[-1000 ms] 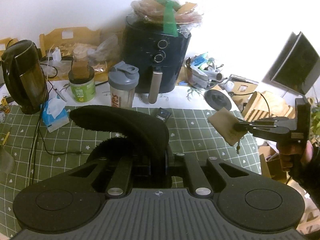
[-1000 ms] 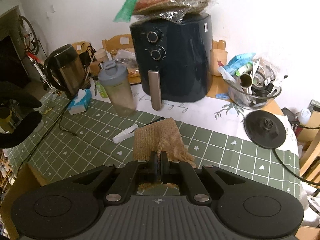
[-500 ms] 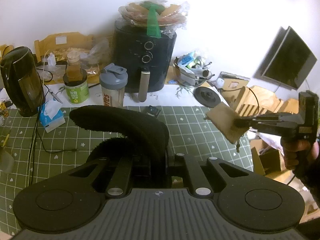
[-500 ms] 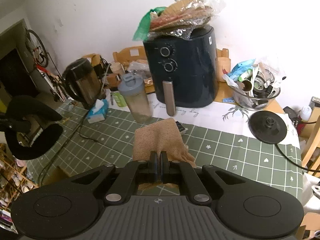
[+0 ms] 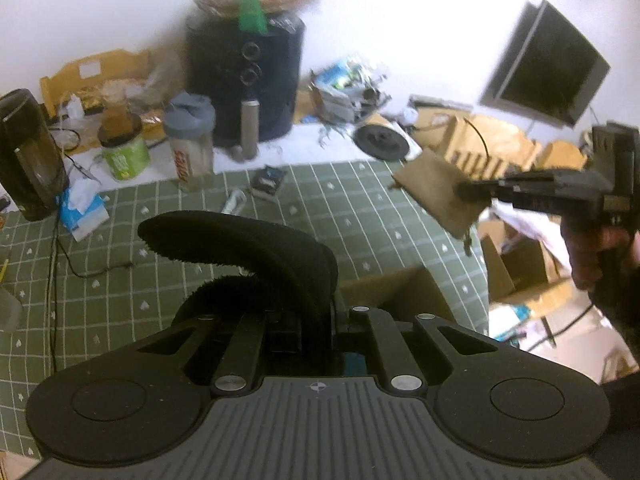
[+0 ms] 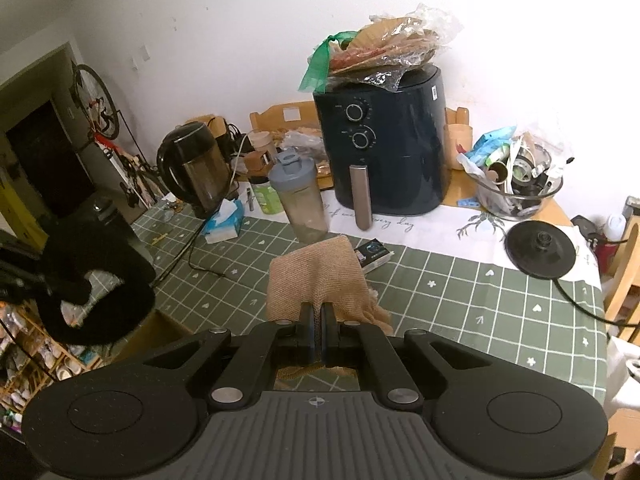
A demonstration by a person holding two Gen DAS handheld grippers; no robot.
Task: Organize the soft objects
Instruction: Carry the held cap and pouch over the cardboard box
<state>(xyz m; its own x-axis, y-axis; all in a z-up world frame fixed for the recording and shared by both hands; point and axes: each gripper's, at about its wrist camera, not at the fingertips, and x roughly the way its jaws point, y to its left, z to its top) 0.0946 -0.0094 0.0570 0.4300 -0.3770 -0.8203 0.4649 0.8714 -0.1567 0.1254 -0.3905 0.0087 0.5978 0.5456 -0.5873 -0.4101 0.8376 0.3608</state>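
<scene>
The left gripper (image 5: 316,320) is clamped on a black fuzzy band (image 5: 240,240), held above the green worktop (image 5: 360,200). The right gripper (image 6: 319,320) pinches a tan cloth (image 6: 316,272), also above the worktop. Only the left view shows a cardboard box (image 5: 400,292) under the grippers; only the right shows a bicycle (image 6: 96,100).

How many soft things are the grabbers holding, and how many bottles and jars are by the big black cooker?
Soft things held: 2, the black fuzzy band in the left gripper and the tan burlap pouch in the right gripper
Bottles and jars: 2, the grey-lidded shaker bottle and the green jar
Total: 4
</scene>
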